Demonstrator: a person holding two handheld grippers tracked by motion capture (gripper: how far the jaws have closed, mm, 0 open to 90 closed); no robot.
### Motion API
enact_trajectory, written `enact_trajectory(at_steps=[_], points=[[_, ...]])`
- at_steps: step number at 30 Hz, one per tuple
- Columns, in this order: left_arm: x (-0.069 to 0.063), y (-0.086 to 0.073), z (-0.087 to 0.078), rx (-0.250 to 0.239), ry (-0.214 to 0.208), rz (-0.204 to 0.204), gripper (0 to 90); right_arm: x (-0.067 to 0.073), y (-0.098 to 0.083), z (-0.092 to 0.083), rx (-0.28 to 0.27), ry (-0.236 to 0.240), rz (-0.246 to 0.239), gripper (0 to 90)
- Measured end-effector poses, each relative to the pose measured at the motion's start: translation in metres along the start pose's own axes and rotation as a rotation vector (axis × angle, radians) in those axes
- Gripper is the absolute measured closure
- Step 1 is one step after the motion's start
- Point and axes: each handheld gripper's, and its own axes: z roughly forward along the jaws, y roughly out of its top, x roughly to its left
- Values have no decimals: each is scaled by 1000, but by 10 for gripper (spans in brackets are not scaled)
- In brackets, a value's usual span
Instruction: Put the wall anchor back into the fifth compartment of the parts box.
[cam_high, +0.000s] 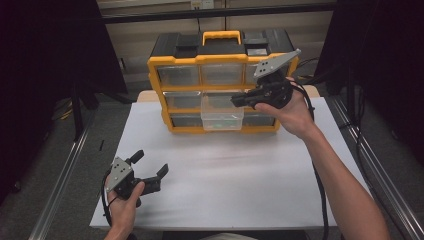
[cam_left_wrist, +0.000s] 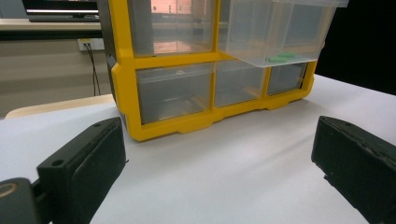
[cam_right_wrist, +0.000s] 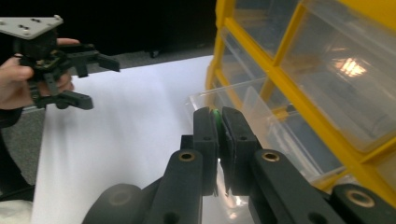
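A yellow-and-black organizer (cam_high: 176, 61) with clear drawers stands at the back of the white table (cam_high: 225, 175). Its middle drawer (cam_high: 222, 119) is pulled out, and a green piece (cam_left_wrist: 282, 58) lies inside. My right gripper (cam_high: 236, 101) hovers just above that drawer, its jaws shut on a thin green piece (cam_right_wrist: 216, 112) that peeks out between the pads. My left gripper (cam_high: 151, 163) rests low at the table's near left, open, with nothing between its jaws. From the right gripper view, the left gripper (cam_right_wrist: 99, 81) stands far off over the table.
The organizer's other drawers (cam_left_wrist: 173, 93) are pushed in. A yellow handle (cam_high: 221, 36) tops the case. Dark curtains hang on both sides, and metal rails (cam_high: 60, 185) run along the table's edges. A cable (cam_high: 320, 195) trails beside the right forearm.
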Motion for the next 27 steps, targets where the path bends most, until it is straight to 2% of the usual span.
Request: enact_trajectory(at_steps=[4,7,19,23,25,27], points=[[0,0,0,6,2,7,30,-5,5,3,27,-12,4,852],[0,0,0,-1,-1,-7,30,-12,9,8,57,-17,10,852],[0,0,0,2,-2,1,31,-24,16,24,108,-31,24,852],[0,0,0,-3,0,-8,30,-29,17,32,155,-32,24,852],[1,0,0,4,-1,4,31,-29,18,34,169,-27,22,852],[1,0,0,0,1,0,31,-28,19,40,205,-46,14,852]])
